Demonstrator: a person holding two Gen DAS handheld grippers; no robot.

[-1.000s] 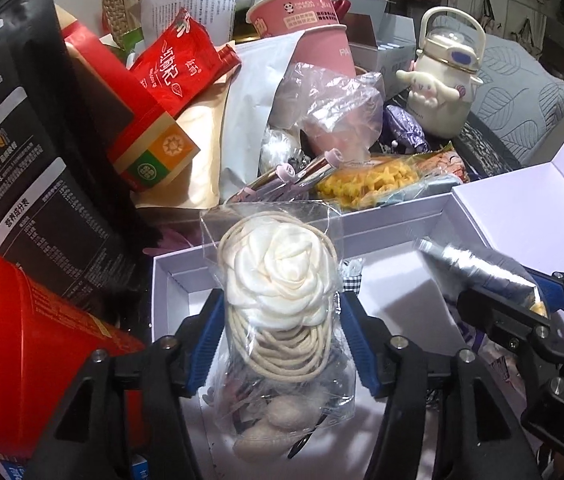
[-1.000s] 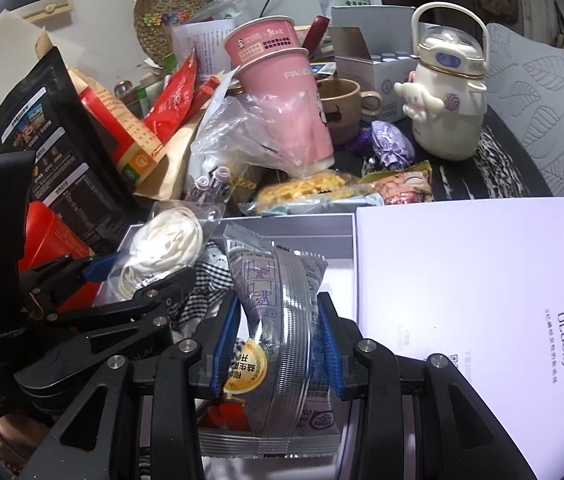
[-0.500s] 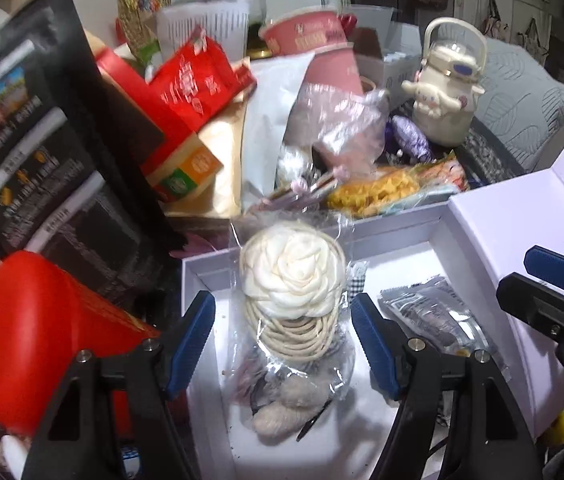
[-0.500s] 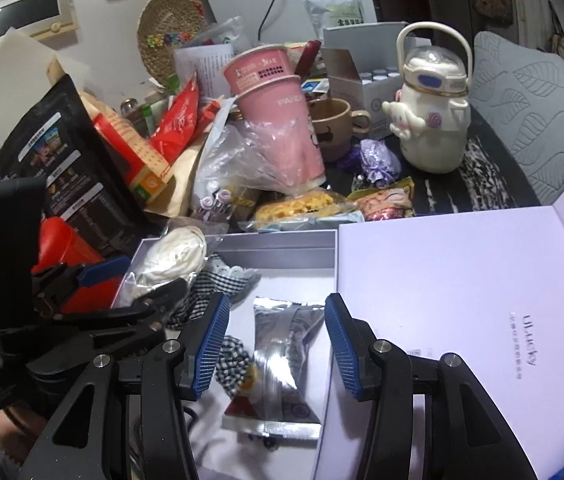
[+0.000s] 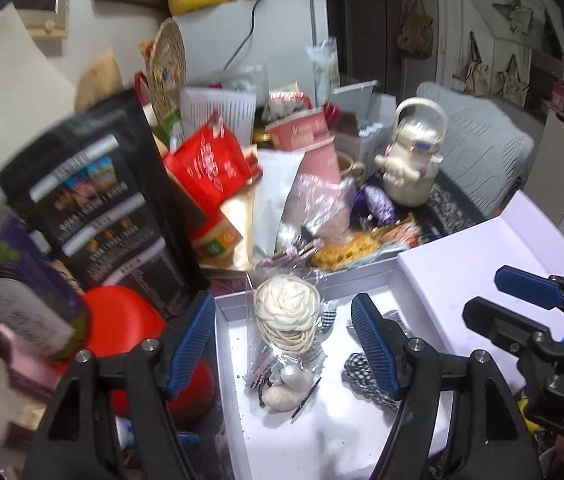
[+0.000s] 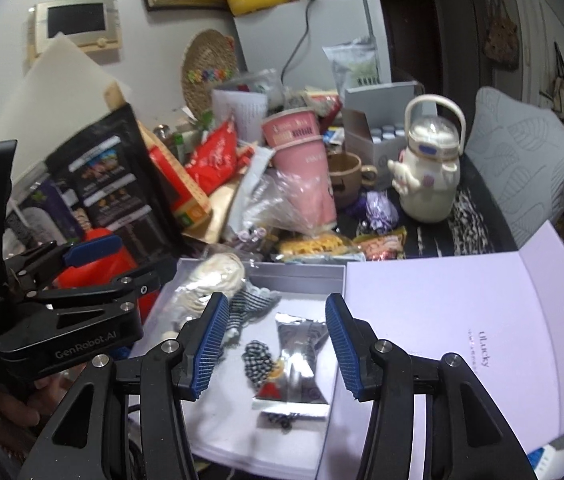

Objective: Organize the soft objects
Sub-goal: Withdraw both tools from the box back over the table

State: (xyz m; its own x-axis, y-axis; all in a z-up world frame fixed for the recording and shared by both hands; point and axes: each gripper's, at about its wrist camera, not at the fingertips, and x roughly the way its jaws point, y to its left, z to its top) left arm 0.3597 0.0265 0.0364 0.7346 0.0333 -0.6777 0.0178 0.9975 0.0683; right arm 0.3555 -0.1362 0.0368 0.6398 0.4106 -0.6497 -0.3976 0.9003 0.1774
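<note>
On the cluttered tabletop, a white box lies open, its lid folded flat to the right and printed with small lettering. Behind the box stands a heap of packaging: a black pouch, a red canister at the box's left wall, a pink cup wrapped partly in clear film, a cream kettle, a brown mug between cup and kettle, and a red packet. A woven mat leans on the wall beyond.

Inside the box, along its left side, rests a clear bag holding a cream fabric rose, coiled hair ties and pale clips. To its right lies a silver packet, flat on the box floor near the lid hinge. A checked scrunchie touches the packet's left edge; a second checked piece lies between bag and packet, nearer the back wall.

Left gripper: jaws parted wide, blue pads standing clear on either side of the bag, nothing held. Right gripper: jaws parted, pads clear of the packet below them, nothing held. Each gripper appears at the edge of the other's view, side by side above the box
</note>
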